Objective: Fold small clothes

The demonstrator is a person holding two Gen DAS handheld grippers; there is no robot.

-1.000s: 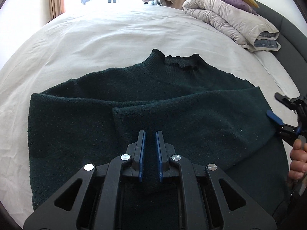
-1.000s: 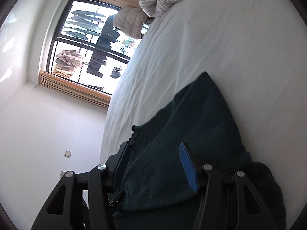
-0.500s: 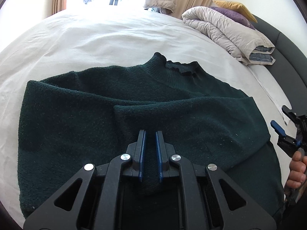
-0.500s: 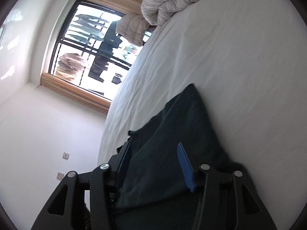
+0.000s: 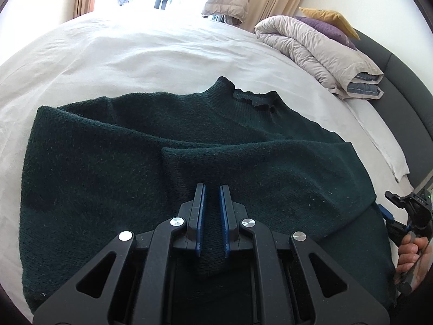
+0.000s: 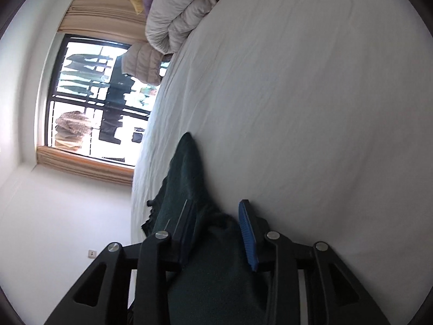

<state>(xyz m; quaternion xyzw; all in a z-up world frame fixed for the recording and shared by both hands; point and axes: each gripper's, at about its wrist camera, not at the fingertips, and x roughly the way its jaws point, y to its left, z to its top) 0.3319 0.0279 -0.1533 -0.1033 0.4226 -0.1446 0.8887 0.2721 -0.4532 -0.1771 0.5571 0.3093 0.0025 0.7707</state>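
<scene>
Left tool [image 5: 212,193] pinches knitted (dark green) sweater [image 5: 108,162] fold.

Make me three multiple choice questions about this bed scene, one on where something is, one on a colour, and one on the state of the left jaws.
1. Where does the folded duvet lie?
A. at the head of the bed, by the pillows
B. on the sweater
C. on the floor

2. What colour is the sweater?
A. red
B. dark green
C. white

3. How do the left gripper jaws stand?
A. wide open, nothing between them
B. shut on a fold of sweater
C. out of view

Answers: 1 A, it sits below the purple and yellow pillows; 2 B, dark green knit; 3 B, fabric fills the narrow gap.
</scene>
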